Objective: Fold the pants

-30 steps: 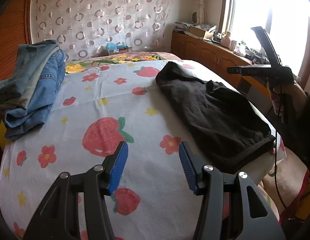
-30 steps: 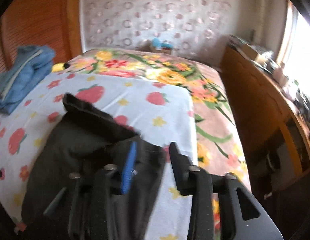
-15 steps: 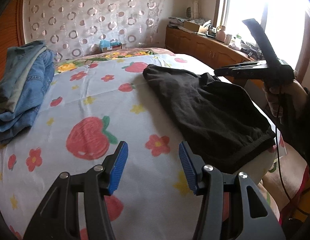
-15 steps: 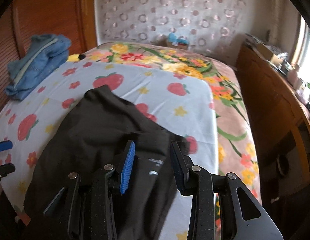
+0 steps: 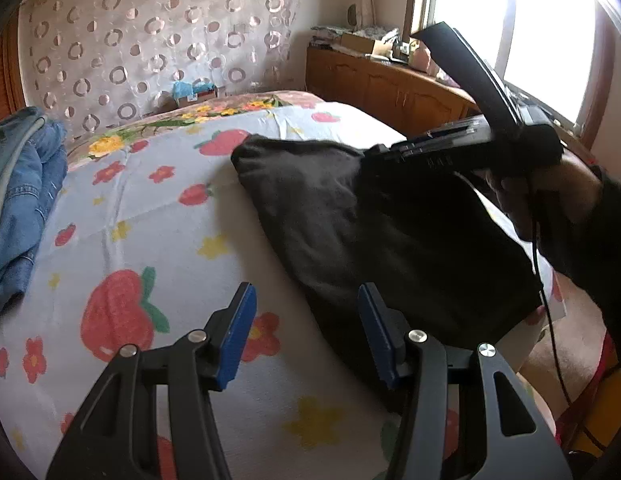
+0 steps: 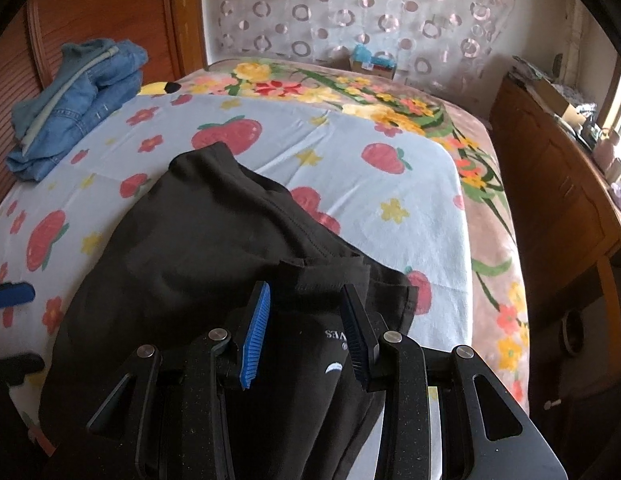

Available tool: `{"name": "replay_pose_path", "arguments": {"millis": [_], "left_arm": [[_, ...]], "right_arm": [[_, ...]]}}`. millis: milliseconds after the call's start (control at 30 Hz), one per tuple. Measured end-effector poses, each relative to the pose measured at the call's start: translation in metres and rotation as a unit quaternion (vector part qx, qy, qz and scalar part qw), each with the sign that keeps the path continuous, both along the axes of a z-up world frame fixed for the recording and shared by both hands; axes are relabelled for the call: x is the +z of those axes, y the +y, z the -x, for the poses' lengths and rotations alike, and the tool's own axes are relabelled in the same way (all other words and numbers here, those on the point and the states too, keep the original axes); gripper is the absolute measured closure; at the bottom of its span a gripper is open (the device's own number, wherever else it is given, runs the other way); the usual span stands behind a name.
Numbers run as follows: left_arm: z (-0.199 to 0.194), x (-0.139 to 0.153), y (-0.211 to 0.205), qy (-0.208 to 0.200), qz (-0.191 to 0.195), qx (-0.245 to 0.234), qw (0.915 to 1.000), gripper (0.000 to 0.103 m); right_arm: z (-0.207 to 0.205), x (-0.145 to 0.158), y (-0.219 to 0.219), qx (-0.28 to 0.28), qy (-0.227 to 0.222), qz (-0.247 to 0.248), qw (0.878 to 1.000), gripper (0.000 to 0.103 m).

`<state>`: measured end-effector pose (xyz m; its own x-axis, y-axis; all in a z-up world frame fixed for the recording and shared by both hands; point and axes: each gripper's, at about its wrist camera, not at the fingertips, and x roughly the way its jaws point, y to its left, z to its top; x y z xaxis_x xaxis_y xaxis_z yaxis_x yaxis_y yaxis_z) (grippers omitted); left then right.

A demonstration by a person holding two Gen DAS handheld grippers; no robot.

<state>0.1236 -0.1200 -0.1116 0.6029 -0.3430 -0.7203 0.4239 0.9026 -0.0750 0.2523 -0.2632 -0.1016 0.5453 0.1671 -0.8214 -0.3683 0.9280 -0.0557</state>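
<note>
Black pants [image 6: 214, 248] edge hidden, right gripper [image 6: 304, 328] agape

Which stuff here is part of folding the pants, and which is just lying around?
Job: black pants, left gripper, right gripper, strawberry-print sheet.
Lying about: folded jeans pile, blue box by the wall, clutter on the wooden cabinet.

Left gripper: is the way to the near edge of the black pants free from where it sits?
Probably yes. The left gripper is open over the sheet, and the black pants lie just to its right with nothing between.
</note>
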Motion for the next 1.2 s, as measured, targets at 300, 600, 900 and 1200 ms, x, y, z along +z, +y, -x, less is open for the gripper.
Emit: {"name": "replay_pose_path", "arguments": {"millis": [300, 600, 900, 1200], "left_arm": [[0.0, -0.015, -0.005, 0.014, -0.009, 0.002, 0.9999, 0.051], [-0.001, -0.022, -0.005, 0.013, -0.013, 0.001, 0.9998, 0.051], [-0.001, -0.022, -0.004, 0.01, -0.012, 0.002, 0.9999, 0.05], [0.005, -0.016, -0.001, 0.012, 0.004, 0.001, 0.9999, 0.051]], "right_arm": [[-0.005, -0.003, 0.002, 0.003, -0.002, -0.003, 1.0, 0.102], [-0.006, 0.022, -0.03, -0.043, -0.055, -0.011, 0.997, 0.102], [-0.006, 0.028, -0.064, -0.091, -0.062, -0.014, 0.994, 0.081], [0.064, 0.029, -0.079, -0.091, -0.058, -0.044, 0.993, 0.059]]}}
